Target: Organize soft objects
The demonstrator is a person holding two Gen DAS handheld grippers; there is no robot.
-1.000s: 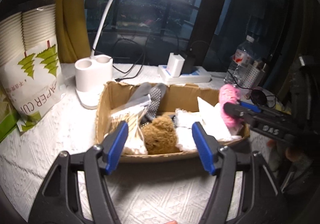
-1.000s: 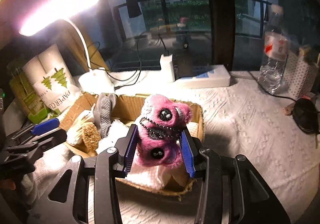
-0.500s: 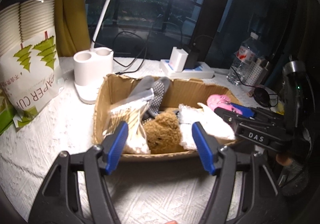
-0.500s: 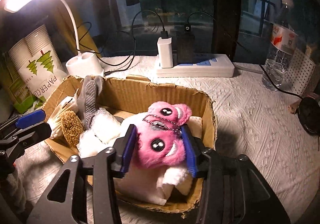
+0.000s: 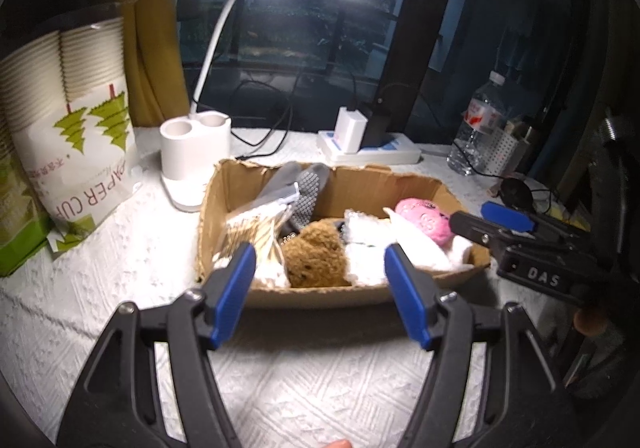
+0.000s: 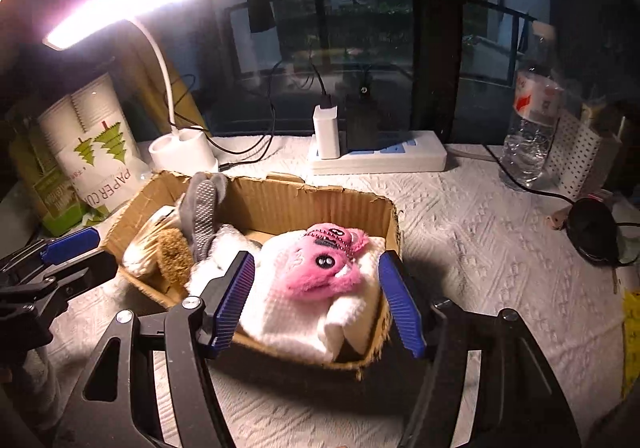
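A shallow cardboard box (image 6: 320, 203) (image 5: 320, 294) holds soft things. A pink plush toy (image 6: 320, 268) (image 5: 424, 217) lies on folded white cloth (image 6: 296, 316) at the box's right end. My right gripper (image 6: 318, 306) hangs just over it, jaws opening, pads clear of the plush on both sides. A brown plush (image 5: 316, 262) (image 6: 174, 256), grey socks (image 5: 306, 189) (image 6: 202, 213) and more white cloth (image 5: 366, 248) fill the rest. My left gripper (image 5: 320, 292) stands open at the box's near wall, holding nothing.
A white desk lamp (image 5: 196, 151) and a pack of paper cups (image 5: 76, 127) stand left of the box. A power strip with chargers (image 6: 380, 155) lies behind it. A water bottle (image 6: 532, 127) and a black round object (image 6: 592, 228) are at the right.
The right gripper lowered the pink plush into the box, onto the white cloth, and its jaws spread off it. The left gripper stayed open in front of the box.
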